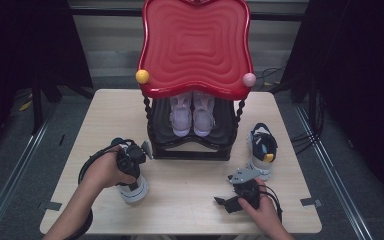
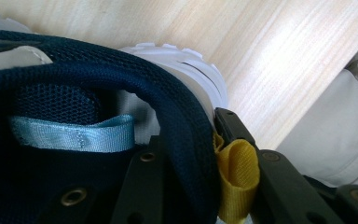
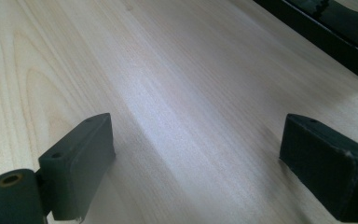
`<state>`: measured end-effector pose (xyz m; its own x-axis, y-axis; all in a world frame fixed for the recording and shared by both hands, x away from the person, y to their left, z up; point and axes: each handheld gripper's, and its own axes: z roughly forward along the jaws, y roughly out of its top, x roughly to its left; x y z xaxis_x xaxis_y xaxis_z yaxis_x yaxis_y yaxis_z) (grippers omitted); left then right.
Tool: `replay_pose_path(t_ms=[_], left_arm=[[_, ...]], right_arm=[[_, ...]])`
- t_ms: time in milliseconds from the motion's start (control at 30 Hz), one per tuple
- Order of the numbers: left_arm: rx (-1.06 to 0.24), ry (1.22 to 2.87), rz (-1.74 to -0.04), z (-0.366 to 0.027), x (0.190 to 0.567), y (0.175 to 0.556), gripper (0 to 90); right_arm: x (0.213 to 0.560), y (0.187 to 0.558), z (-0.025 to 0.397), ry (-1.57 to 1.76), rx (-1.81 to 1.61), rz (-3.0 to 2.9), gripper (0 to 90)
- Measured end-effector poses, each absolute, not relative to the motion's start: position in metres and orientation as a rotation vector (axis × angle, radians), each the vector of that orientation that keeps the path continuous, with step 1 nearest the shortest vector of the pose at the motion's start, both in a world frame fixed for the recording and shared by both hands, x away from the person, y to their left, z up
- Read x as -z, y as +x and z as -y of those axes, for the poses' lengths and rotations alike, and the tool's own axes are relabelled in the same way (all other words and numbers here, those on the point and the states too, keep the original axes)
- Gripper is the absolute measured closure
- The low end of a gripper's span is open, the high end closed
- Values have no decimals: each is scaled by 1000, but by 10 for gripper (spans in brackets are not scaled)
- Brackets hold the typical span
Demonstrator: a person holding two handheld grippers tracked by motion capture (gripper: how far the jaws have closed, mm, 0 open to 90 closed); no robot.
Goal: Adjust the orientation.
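A navy mesh shoe with a white sole (image 1: pixel 134 190) stands on the wooden table (image 1: pixel 190 180) at front left. My left gripper (image 1: pixel 130 177) comes down on its heel. In the left gripper view the left gripper (image 2: pixel 186 144) is shut on the shoe's (image 2: pixel 98 74) padded heel collar, one jaw inside and one outside, next to a yellow pull tab (image 2: pixel 237 172). A matching navy shoe (image 1: pixel 261 147) stands at the right. My right gripper (image 1: pixel 222 202) lies low in front of it, and in its own view the right gripper (image 3: pixel 198 140) is open over bare wood.
A black shoe rack (image 1: pixel 190 150) with a red wavy top (image 1: pixel 195 45) stands at the table's middle back, a pair of pale pink shoes (image 1: pixel 192 115) on its lower shelf. Its black base (image 3: pixel 326 32) lies ahead of my right gripper. Light cloth (image 2: pixel 345 130) borders the table.
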<state>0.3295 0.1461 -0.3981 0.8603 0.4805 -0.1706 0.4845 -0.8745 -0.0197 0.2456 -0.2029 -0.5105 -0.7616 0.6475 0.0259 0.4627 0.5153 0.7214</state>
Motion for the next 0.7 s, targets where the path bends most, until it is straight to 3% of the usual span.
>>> replay_pose_path(t_ms=[500,700], left_arm=[[301,3010,-736,-151,361,325,734],[255,3043,-722,-152,344,325,734]], right_arm=[[510,246,203,941,-1085,-2512,93],[510,246,203,940,-1087,-2512,93]])
